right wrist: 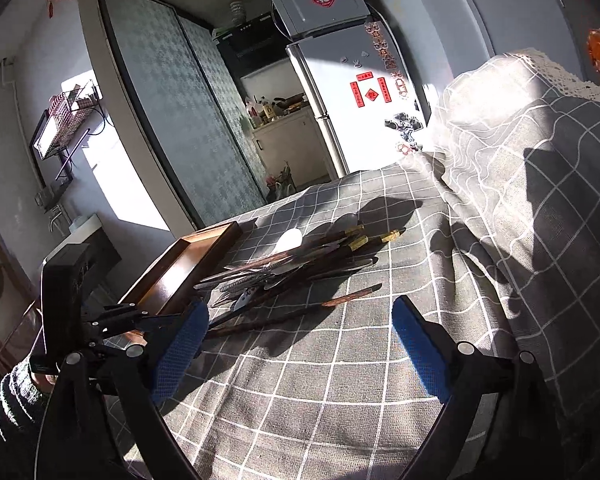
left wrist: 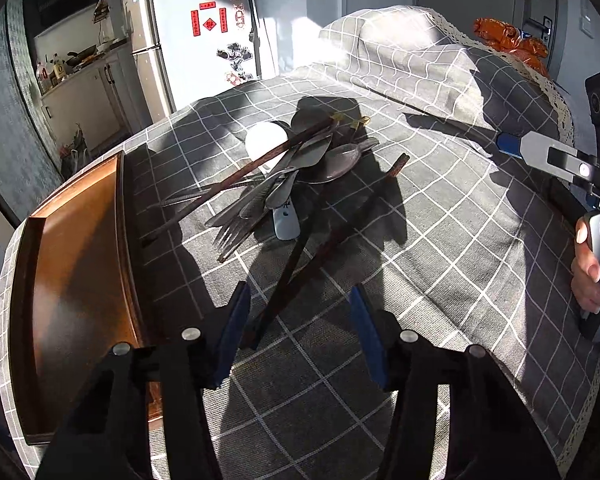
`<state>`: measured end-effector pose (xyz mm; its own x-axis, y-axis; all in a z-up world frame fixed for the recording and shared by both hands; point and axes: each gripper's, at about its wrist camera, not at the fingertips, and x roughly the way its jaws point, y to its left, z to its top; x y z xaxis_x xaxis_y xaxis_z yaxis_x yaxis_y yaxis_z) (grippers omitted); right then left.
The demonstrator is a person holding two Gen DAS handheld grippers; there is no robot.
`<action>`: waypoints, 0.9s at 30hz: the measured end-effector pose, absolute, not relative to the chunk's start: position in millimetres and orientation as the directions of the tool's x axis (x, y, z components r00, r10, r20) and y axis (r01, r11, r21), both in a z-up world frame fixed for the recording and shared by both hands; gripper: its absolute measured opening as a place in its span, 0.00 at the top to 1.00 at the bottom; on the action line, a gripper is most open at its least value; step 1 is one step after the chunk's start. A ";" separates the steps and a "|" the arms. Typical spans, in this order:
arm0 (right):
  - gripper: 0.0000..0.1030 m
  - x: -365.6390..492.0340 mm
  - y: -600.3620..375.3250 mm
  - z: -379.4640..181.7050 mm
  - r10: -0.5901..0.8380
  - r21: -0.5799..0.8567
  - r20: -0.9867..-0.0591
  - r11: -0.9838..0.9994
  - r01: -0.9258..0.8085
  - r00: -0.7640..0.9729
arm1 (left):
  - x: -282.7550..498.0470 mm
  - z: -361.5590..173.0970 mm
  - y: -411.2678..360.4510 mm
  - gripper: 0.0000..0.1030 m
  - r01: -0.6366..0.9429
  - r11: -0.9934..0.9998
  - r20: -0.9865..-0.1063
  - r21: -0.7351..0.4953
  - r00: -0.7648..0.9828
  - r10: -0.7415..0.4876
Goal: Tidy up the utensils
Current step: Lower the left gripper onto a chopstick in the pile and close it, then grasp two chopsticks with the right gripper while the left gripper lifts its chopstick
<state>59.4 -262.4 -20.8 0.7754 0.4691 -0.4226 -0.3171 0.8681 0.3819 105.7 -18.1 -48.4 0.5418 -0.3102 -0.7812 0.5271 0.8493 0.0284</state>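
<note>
A pile of utensils (left wrist: 284,176) lies on the grey checked tablecloth: metal spoons, a fork (left wrist: 236,228), dark wooden chopsticks (left wrist: 300,256) and a white ceramic spoon (left wrist: 266,142). The pile also shows in the right wrist view (right wrist: 292,268). A brown wooden tray (left wrist: 72,280) sits left of the pile, seen too in the right wrist view (right wrist: 188,268). My left gripper (left wrist: 300,308) is open and empty, just short of the near chopstick ends. My right gripper (right wrist: 296,328) is open and empty, hovering near the pile's right side.
The tablecloth (left wrist: 440,240) rises over a hump at the back right. An orange packet (left wrist: 508,40) lies on the far edge. A fridge (left wrist: 188,40) and a kitchen counter stand beyond the table.
</note>
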 end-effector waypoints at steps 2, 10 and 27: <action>0.09 59.6 -260.8 -20.8 0.468 0.372 -0.428 0.871 -0.321 0.773 | 113.4 -52.7 -19.7 0.55 0.521 0.853 -0.799 0.034 0.527 -0.291; 0.09 70.3 -269.9 -26.6 0.486 0.426 -0.445 0.854 -0.300 0.752 | 112.2 -55.8 -21.7 0.86 0.526 0.850 -0.814 -0.015 0.488 -0.316; 0.23 103.8 -226.6 -32.1 0.590 0.580 -0.582 0.783 -0.222 0.559 | 39.1 -24.0 -25.3 0.94 0.560 0.820 -0.727 -0.115 0.516 -0.454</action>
